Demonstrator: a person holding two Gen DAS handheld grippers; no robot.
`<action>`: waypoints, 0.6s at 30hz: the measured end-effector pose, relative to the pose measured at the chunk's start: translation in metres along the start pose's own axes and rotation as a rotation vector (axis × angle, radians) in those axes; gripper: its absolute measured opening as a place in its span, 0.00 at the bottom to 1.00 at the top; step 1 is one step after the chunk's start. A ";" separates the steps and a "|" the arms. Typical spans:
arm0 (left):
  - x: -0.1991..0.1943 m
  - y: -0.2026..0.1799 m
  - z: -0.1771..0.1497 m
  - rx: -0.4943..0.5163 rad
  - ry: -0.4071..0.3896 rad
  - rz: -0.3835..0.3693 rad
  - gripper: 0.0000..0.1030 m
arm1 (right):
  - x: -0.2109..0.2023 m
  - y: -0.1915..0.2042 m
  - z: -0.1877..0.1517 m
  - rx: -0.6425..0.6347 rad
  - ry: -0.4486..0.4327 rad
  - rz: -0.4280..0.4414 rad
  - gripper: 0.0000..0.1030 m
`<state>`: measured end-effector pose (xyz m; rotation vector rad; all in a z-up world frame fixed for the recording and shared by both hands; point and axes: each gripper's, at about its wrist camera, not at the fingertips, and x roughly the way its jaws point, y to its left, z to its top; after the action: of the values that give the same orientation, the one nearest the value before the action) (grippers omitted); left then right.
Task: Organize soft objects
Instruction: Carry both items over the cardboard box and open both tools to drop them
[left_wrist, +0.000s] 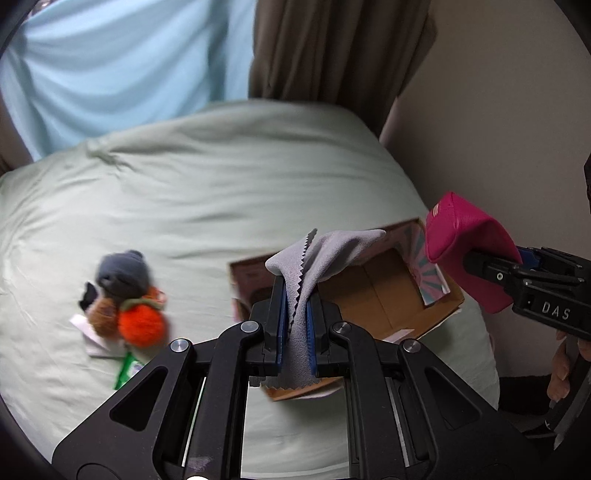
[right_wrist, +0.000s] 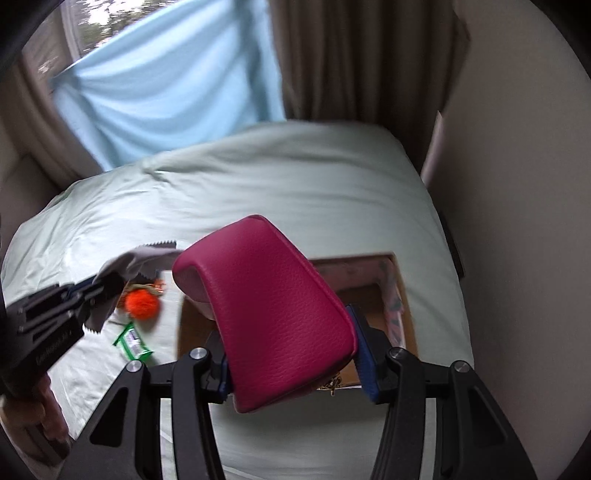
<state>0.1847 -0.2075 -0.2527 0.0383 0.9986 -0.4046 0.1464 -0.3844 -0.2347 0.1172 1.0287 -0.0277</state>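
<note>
My left gripper is shut on a grey cloth with zigzag edges, held just above the near-left rim of an open cardboard box on the bed. My right gripper is shut on a magenta leather pouch, held above the same box. In the left wrist view the pouch hangs over the box's right side, with the right gripper behind it. In the right wrist view the left gripper holds the cloth at the left. The box looks empty where it shows.
A pale green bedsheet covers the bed. On it left of the box lie an orange pompom, a grey knit item, a brown pompom, white paper and a green packet. Brown curtain and blue cloth hang behind; a wall stands at right.
</note>
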 end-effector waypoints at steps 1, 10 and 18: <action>0.008 -0.004 0.000 -0.001 0.012 -0.002 0.08 | 0.009 -0.009 0.000 0.023 0.018 -0.002 0.47; 0.102 -0.034 0.000 0.043 0.156 0.004 0.08 | 0.075 -0.052 -0.005 0.206 0.133 -0.021 0.47; 0.161 -0.033 -0.006 0.053 0.298 0.012 0.07 | 0.124 -0.063 -0.009 0.319 0.220 -0.009 0.47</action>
<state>0.2441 -0.2873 -0.3832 0.1561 1.2802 -0.4226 0.1975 -0.4419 -0.3504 0.4130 1.2397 -0.1905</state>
